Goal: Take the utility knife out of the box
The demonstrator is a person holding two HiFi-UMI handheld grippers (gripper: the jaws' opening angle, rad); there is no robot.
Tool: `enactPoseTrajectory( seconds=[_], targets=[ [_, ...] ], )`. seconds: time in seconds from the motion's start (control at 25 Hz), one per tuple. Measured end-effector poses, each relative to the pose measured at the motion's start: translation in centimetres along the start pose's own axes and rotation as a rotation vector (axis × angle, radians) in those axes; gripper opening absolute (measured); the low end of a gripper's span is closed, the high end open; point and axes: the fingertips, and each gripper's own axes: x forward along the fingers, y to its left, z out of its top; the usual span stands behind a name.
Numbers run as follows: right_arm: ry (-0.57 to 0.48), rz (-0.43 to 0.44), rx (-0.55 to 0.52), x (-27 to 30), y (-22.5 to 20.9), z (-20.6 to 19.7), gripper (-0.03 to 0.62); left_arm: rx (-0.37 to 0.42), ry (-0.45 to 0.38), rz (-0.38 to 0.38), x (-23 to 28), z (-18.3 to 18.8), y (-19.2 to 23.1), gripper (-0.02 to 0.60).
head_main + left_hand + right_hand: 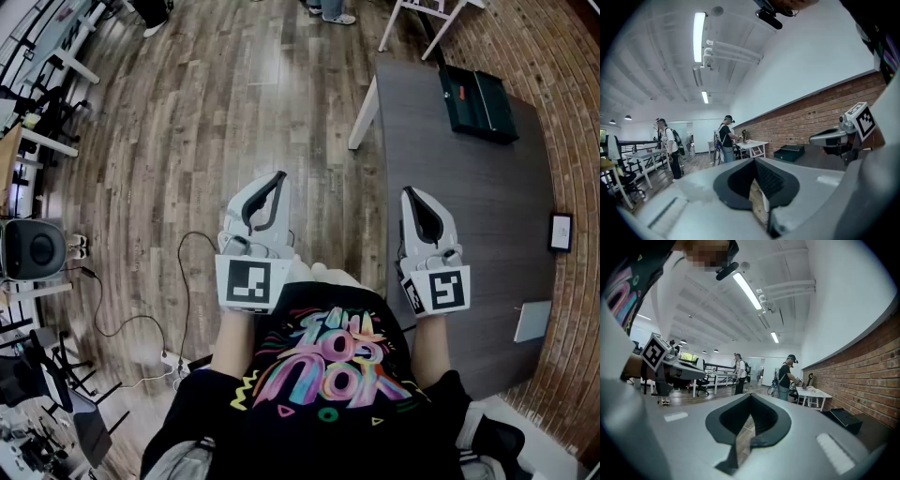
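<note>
Both tongs closed, nothing in them. My left gripper [279, 174] hangs over the wooden floor [187, 141], and my right gripper [409, 191] is just inside the table [469, 206] left edge. The box [478, 103] sits at the far end, well apart from both. I can't make out the knife.

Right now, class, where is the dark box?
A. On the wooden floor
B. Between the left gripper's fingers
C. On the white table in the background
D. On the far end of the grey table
D: the head view shows the dark box lying on the far end of the grey table, with nothing gripping it.
</note>
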Motion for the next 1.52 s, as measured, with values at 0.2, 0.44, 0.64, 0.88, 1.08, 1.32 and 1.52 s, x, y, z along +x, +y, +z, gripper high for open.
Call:
enactPoseTrajectory(
  seconds=[0.2,0.44,0.64,0.88,1.08,1.32,1.52],
  targets=[
    [0.002,-0.017,0.011,0.6,0.3,0.1,0.000,-0.010,0.003,-0.019,-0.1,-0.1,0.4,0.002],
    [0.007,-0.025,0.013,1.2,-0.2,0.1,0.000,-0.018,-0.001,-0.031,1.1,0.0,0.5,0.002],
    [0.016,-0.012,0.020,3.9,-0.2,-1.6,0.002,-0.016,-0.004,-0.012,2.9,-1.0,2.5,0.002],
    [0.011,-0.002,0.038,8.5,-2.7,-1.7,0.002,-0.029,-0.001,-0.004,7.7,-0.9,5.1,0.002],
    [0.011,0.002,0.054,13.8,-5.7,-2.3,0.002,-0.020,-0.001,-0.012,13.2,-0.5,7.4,0.002],
    [0.022,0.000,0.062,20.1,-9.5,-2.5,0.002,-0.010,0.022,-0.025,20.0,0.7,9.9,0.002],
    [0.000,-0.001,0.063,24.6,-12.9,-1.3,0.002,0.021,0.007,-0.031,25.0,3.2,11.7,0.002]
  ],
)
